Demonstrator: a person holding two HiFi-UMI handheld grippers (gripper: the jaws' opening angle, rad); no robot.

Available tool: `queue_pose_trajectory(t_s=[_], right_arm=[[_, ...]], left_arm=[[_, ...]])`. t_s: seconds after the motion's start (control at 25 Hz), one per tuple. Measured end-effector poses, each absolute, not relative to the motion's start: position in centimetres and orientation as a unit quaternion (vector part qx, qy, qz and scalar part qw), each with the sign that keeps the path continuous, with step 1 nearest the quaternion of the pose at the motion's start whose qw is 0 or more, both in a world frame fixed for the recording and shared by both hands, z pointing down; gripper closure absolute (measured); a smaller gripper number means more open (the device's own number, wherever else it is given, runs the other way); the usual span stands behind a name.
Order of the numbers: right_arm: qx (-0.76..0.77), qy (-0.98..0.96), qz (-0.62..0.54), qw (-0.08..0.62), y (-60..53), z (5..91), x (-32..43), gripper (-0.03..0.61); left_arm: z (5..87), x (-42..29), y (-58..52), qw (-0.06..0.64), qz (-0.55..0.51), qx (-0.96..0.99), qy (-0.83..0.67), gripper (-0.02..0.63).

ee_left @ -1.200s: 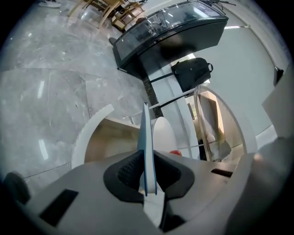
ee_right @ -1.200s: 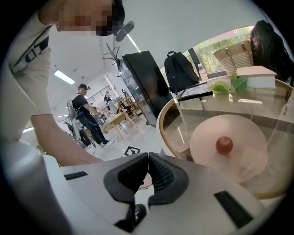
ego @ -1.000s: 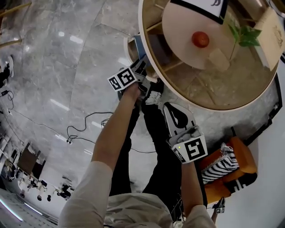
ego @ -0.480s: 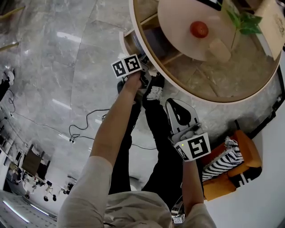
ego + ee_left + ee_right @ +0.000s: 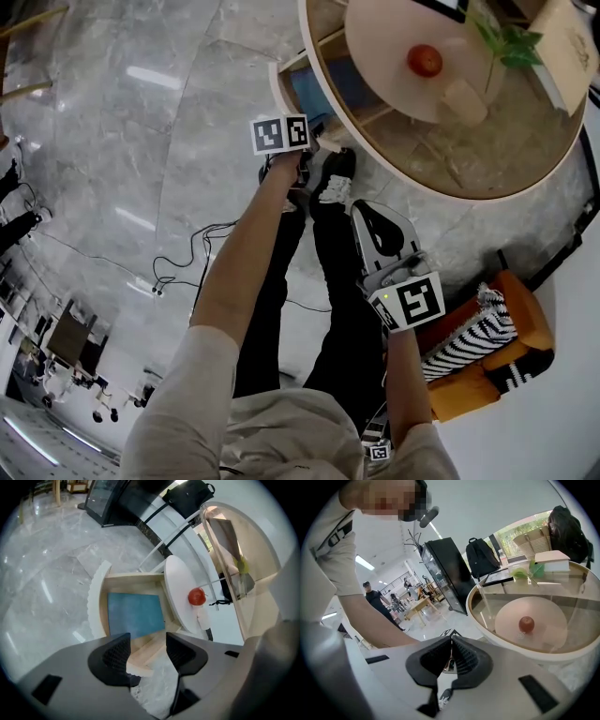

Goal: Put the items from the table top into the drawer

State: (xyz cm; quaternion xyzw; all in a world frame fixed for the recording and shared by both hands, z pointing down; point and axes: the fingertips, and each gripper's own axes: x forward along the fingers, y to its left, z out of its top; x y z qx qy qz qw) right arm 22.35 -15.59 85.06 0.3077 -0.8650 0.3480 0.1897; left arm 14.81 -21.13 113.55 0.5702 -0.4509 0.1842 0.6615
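Note:
A red apple [image 5: 425, 60] lies on the pale round disc [image 5: 389, 37] of the glass-rimmed round table [image 5: 450, 192]. The wooden drawer [image 5: 298, 89] stands pulled out from the table's left side, and a blue mat [image 5: 135, 613] lines its bottom. My left gripper [image 5: 147, 654] hovers just before the drawer's near wall; its jaws are opening with nothing between them. In the head view its marker cube [image 5: 281, 134] sits beside the drawer. My right gripper [image 5: 451, 645] is shut and empty, held lower [image 5: 362, 218] beside the person's legs, and it looks toward the apple [image 5: 526, 624].
A pale cylinder [image 5: 464, 98] lies next to the apple, and a green plant [image 5: 506, 47] and a book [image 5: 553, 557] sit at the table's far side. An orange chair with a striped cushion [image 5: 473, 342] stands to the right. Cables [image 5: 178, 277] trail over the marble floor.
The left hand has shifted and turned at the drawer's front, its marker cube now facing up squarely. More of the blue mat shows. The right gripper has hardly moved.

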Motion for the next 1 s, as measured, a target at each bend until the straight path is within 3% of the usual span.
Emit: queue_pose_trajectory(t_s=[0.4, 0.68, 1.0], right_arm=[[0.327, -0.857, 0.338, 0.211, -14.8, 80.2, 21.1, 0.544], [0.369, -0.844, 0.313, 0.232, -14.4, 73.1, 19.9, 0.543], [0.416, -0.826, 0.286, 0.248, -12.4, 63.2, 18.9, 0.543]], left_arm=[[103.9, 11.9, -19.1, 0.516, 0.284, 0.675, -0.444, 0.385], [91.2, 9.6, -17.6, 0.425, 0.287, 0.733, -0.447, 0.385], [75.3, 8.2, -12.0, 0.368, 0.277, 0.778, -0.427, 0.385]])
